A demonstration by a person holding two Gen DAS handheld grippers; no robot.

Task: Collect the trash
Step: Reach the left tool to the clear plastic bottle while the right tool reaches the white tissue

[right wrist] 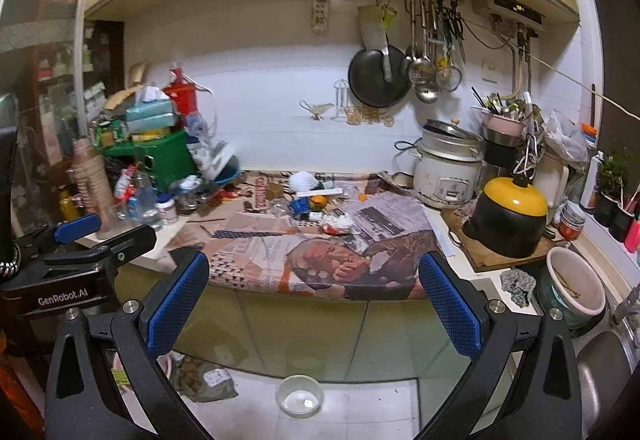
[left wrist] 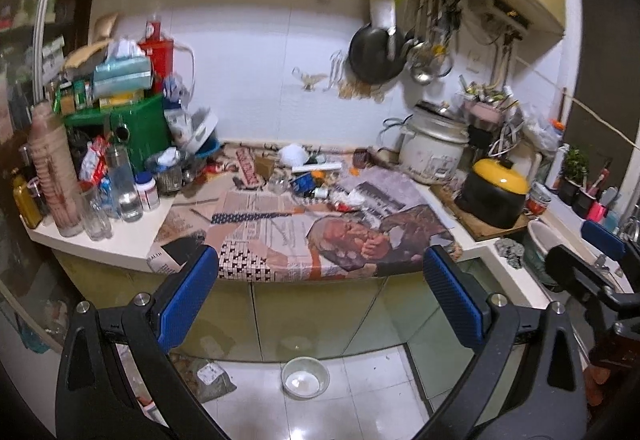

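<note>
Trash lies in a loose heap at the back middle of the newspaper-covered counter (left wrist: 280, 236): a white crumpled wad (left wrist: 294, 153) (right wrist: 306, 181), a blue wrapper (left wrist: 304, 181) (right wrist: 299, 205), a red-and-white wrapper (left wrist: 348, 201) (right wrist: 336, 224), an orange scrap (right wrist: 318, 201) and small bottles. My left gripper (left wrist: 320, 252) is open and holds nothing, in front of the counter's front edge and well short of the heap. My right gripper (right wrist: 312, 259) is also open and bare, level with the same edge. Each gripper shows at the side of the other's view (left wrist: 592, 252) (right wrist: 100, 236).
A white rice cooker (left wrist: 434, 155) and a black-and-yellow pot (left wrist: 496, 195) stand at the right. A green crate (left wrist: 140, 127), bottles and glasses (left wrist: 120, 191) crowd the left. A sink (right wrist: 600, 360) and bucket (right wrist: 576, 288) are far right. A clear bowl (left wrist: 305, 378) sits on the floor.
</note>
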